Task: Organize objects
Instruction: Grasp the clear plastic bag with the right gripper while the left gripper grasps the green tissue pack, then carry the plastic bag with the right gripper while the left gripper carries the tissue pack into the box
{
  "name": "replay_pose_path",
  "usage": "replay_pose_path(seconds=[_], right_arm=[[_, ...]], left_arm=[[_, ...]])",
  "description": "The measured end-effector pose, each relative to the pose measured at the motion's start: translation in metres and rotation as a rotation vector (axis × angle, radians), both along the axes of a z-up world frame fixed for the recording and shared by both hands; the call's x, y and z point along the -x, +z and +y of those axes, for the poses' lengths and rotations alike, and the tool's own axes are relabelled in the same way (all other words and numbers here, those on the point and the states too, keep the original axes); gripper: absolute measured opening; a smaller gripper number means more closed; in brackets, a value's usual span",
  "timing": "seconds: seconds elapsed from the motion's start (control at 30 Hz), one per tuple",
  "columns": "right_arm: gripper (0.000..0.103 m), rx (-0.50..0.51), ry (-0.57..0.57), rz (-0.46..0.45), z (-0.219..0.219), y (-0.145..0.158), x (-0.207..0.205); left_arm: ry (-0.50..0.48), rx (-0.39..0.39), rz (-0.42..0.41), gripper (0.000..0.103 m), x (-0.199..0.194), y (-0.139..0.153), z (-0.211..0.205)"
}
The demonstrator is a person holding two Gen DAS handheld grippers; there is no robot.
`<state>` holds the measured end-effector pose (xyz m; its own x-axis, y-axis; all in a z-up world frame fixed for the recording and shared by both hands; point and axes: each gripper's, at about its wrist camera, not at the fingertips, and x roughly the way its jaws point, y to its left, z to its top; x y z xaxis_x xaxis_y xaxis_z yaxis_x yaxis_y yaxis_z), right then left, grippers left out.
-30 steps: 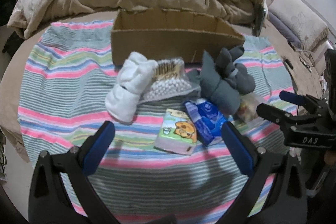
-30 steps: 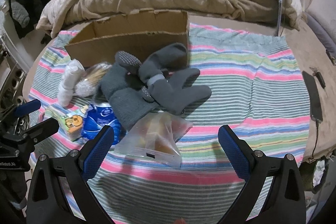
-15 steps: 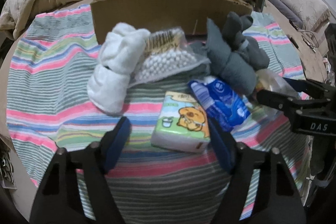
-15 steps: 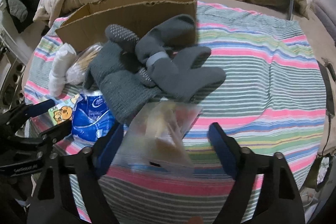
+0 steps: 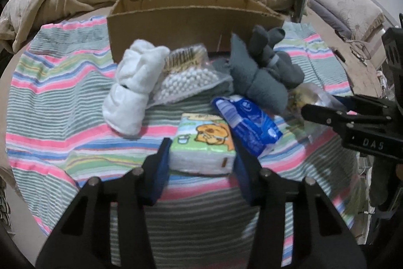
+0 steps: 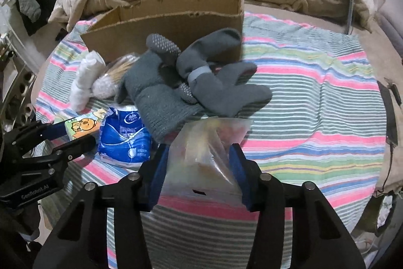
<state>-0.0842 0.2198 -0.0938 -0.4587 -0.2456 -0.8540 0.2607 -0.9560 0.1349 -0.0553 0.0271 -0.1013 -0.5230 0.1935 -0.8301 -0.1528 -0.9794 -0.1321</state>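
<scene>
Closing just now, the left gripper [image 5: 201,155] clasps the tissue pack [image 5: 204,145] and the right gripper [image 6: 197,168] pinches the clear bag [image 6: 209,150], both lying nearest of the pile before the cardboard box [image 6: 171,27]; lifting should be straight, keeping the slippery bag squeezed.

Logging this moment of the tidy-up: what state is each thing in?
Left gripper: jaws just closing, clamped on tissue pack.
Right gripper: jaws just closing, squeezing clear bag.
Cardboard box: open.
Grey gloves: heaped.
</scene>
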Motion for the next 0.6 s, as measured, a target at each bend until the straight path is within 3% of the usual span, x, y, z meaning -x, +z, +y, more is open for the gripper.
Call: replay_pose_path(seconds=[0.6], right_arm=[[0.052,0.053,0.019,0.104,0.007,0.04,-0.012]], left_arm=[[0.025,-0.036,0.107,0.048,-0.016,0.046,-0.003]])
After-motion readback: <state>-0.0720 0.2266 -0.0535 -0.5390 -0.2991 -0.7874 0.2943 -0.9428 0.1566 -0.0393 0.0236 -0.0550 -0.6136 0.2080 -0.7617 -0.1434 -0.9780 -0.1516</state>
